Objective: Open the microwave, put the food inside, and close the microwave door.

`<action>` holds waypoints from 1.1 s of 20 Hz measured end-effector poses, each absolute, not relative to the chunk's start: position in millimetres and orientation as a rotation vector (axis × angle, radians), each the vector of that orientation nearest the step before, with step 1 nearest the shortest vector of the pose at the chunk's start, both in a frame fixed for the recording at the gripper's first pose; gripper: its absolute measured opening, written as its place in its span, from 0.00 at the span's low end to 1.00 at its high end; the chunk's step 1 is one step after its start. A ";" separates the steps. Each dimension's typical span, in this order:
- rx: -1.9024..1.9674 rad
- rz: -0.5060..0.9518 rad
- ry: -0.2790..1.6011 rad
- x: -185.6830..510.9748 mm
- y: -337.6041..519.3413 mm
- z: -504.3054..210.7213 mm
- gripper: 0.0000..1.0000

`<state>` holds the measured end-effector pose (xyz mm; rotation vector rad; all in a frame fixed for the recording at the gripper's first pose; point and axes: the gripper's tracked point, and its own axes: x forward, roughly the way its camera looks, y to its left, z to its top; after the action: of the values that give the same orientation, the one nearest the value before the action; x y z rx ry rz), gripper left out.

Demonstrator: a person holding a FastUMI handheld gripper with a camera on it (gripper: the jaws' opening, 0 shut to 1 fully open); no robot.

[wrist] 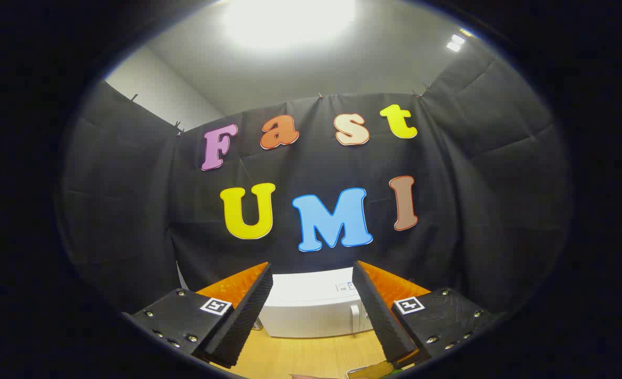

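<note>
From where I sit I see one hand-held gripper (pixel 313 316), its two fingers (pixel 247 310) spread wide apart with nothing between the pads — they pinch nothing and touch nothing. Each finger carries one small square marker tag on its outer block, so two tags in all, and a few screw heads show along each block's edge.

Beyond the fingers, framed in the gap between them, stands one microwave (pixel 311 310), white and box-shaped. It sits on the wooden desk (pixel 305 358), well ahead of the fingertips and apart from them. I see its top face and its front; the door looks closed, flush with the front. One pale upright handle (pixel 354 316) shows near the microwave's right side, just beside the right finger's inner edge, and a small control area lies to the right of it, partly hidden by that finger. A couple of small labels sit on the top face near its right corner; I cannot make them out.

Down near the right fingertip, at the desk's near edge, one small yellowish-green object (pixel 371 371) peeks in — too cut off for me to say what it is or whether it is the food.

Behind the microwave hangs the booth's black cloth wall (pixel 474 184), with a pale ceiling and one bright ceiling light (pixel 289 21) above it.
</note>
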<state>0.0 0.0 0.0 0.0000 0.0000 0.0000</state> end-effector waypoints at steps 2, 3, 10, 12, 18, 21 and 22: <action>-0.019 0.013 0.009 0.5 5.1 -4.5 0.97; -0.028 0.016 0.014 1.3 7.2 -6.3 0.97; -0.049 0.030 0.013 2.5 12.8 -9.4 0.96; -0.048 0.030 0.016 2.7 11.7 -10.1 0.96; -0.049 0.021 0.023 9.3 3.4 -19.8 0.97; -0.060 0.001 0.019 19.5 -8.5 -35.4 0.97; -0.067 -0.009 0.019 24.1 -13.1 -44.7 0.97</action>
<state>24.1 -13.1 -44.7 -0.0669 0.0193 -0.0090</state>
